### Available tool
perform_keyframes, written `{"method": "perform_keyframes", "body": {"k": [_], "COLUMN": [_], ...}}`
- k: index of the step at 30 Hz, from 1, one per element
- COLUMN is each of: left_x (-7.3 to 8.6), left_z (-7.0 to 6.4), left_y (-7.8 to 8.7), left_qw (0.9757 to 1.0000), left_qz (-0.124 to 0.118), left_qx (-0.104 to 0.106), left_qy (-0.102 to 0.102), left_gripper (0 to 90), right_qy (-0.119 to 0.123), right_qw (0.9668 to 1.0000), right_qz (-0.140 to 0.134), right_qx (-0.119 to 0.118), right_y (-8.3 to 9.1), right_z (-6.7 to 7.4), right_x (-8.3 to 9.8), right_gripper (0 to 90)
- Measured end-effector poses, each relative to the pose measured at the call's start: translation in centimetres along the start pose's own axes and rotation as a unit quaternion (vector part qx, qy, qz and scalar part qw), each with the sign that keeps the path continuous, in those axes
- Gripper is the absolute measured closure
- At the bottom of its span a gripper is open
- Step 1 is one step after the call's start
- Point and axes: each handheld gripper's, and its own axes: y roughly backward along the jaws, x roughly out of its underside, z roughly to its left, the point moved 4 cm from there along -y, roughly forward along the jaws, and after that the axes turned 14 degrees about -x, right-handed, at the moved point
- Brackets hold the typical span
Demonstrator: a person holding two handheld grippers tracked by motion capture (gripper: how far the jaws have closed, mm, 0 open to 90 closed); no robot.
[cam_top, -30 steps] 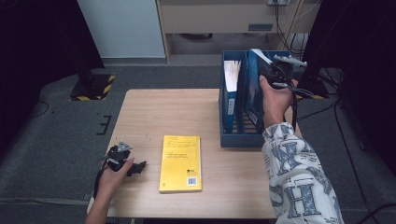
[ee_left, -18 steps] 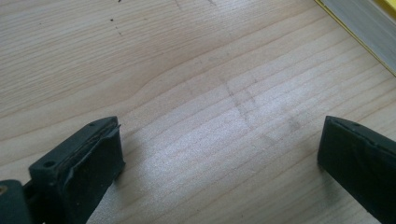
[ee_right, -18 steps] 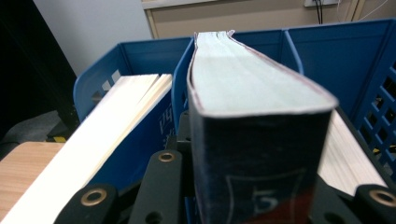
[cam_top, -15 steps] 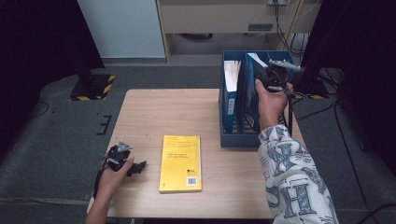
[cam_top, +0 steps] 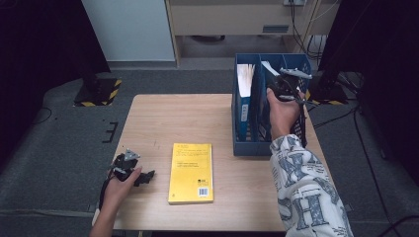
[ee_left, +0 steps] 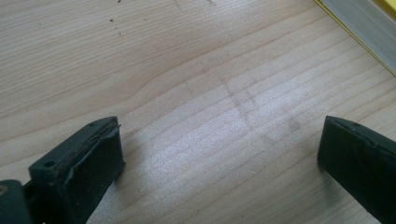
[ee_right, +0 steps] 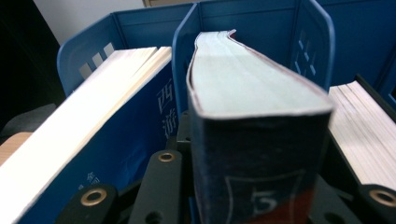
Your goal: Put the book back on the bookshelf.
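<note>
My right gripper is shut on a thick dark blue book, held upright over the blue file rack at the table's far right. In the right gripper view the book stands between two of the rack's dividers, with my black jaws clamped on its lower spine. A yellow book lies flat near the front edge. Just left of it my left gripper rests on the wooden table. Its jaws stand open over bare wood, and the yellow book's edge lies beyond them.
A blue-covered book stands in the rack's left compartment. Another book's page edges show to the right of the held book. Dark floor and black stands surround the table.
My right hand has sunk a little, and the dark blue book has gone lower between the rack's dividers. The left hand and the yellow book have stayed put.
</note>
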Motion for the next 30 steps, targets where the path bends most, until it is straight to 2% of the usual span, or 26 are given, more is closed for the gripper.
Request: {"method": "perform_keyframes", "body": {"k": [19, 24, 30], "left_x": [0.0, 0.0, 0.0], "left_z": [0.0, 0.0, 0.0], "left_y": [0.0, 0.0, 0.0], "left_qw": [1.0000, 1.0000, 1.0000], "left_qz": [-0.001, -0.001, 0.000], "left_qx": [0.001, 0.000, 0.000], "left_qy": [0.000, 0.000, 0.001], "left_gripper": [0.0, 0.0, 0.0], "right_qy": [-0.007, -0.003, -0.005], "right_qw": [1.0000, 0.9998, 0.9986], "right_qz": [0.005, 0.020, 0.052], "right_qx": [0.001, 0.002, -0.006], "right_y": [-0.6, -0.4, 0.7], "right_z": [-0.4, -0.2, 0.0], "right_x": [1.4, 1.4, 1.5], "right_gripper": [73.6, 73.3, 72.6]}}
